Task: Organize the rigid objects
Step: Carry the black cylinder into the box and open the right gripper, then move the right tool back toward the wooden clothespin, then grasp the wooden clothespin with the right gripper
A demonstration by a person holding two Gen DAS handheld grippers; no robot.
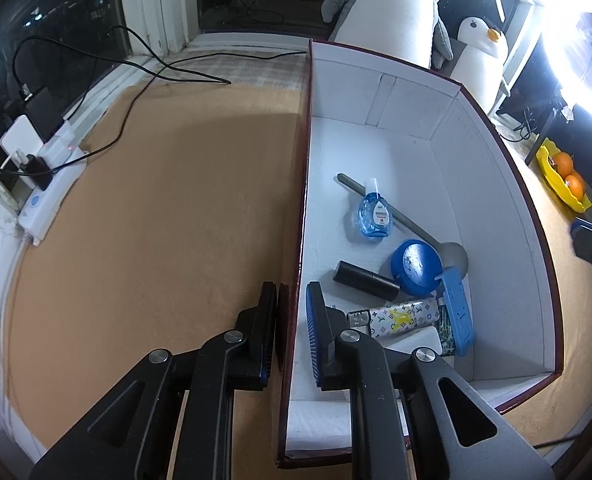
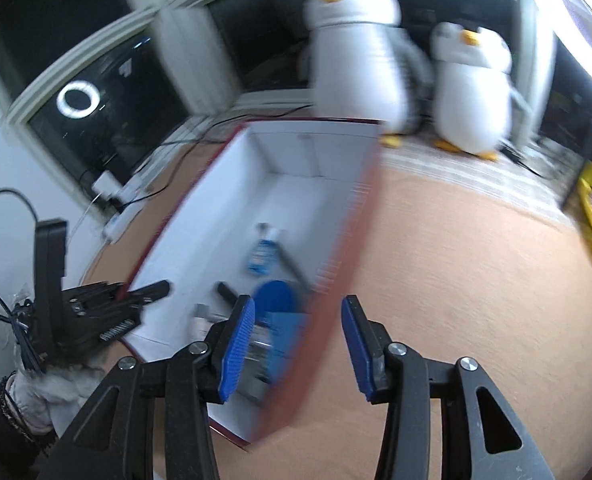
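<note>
— Where do we have the left gripper (image 1: 291, 316)?
— Partly open astride the box (image 1: 302, 184) wall, gripping nothing. The bottle (image 1: 374, 212), spoon (image 1: 400, 220) and blue lid (image 1: 416, 266) lie inside the box.
— The right gripper (image 2: 298, 350)?
— Wide open, empty, straddling the box's other wall.

Dark windows (image 1: 55, 12), white frame (image 1: 155, 4); bright ring light (image 1: 584, 64); tan tabletop (image 1: 155, 208); power strip (image 1: 51, 196).

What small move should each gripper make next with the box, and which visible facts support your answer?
Probably close both grippers on the box walls. The left gripper is open and straddles the box's left wall; the right gripper is open astride the opposite wall. The bottle, spoon, round blue lid and black cylinder already lie inside, and no loose items show on the mat.
</note>
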